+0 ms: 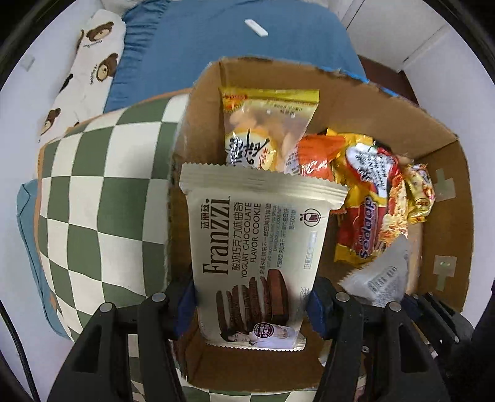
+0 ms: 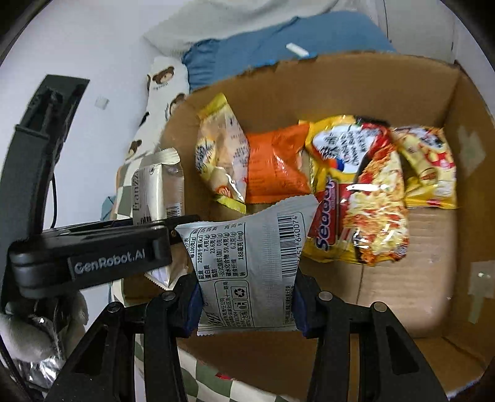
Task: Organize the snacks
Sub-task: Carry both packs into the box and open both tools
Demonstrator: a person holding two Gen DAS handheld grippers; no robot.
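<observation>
My left gripper (image 1: 250, 306) is shut on a cream Franzzi yogurt chocolate cookie pack (image 1: 256, 247), held upright over the near left corner of an open cardboard box (image 1: 445, 216). My right gripper (image 2: 247, 300) is shut on a white-grey snack pack with a barcode (image 2: 247, 256), held over the box's (image 2: 402, 278) near left part. In the box lie a yellow biscuit bag (image 1: 266, 130), an orange bag (image 1: 315, 154), a yellow-red Sedaap noodle pack (image 1: 368, 210) and a small yellow pack (image 1: 420, 191). The left gripper with the Franzzi pack (image 2: 157, 185) shows at the left of the right wrist view.
The box stands on a green and white checkered cushion (image 1: 102, 201). Behind it lie a blue pillow (image 1: 235, 40) and a white bear-print cloth (image 1: 89, 71). A small white stick (image 1: 256, 27) lies on the pillow. A crumpled silver wrapper (image 2: 40, 368) is at the lower left.
</observation>
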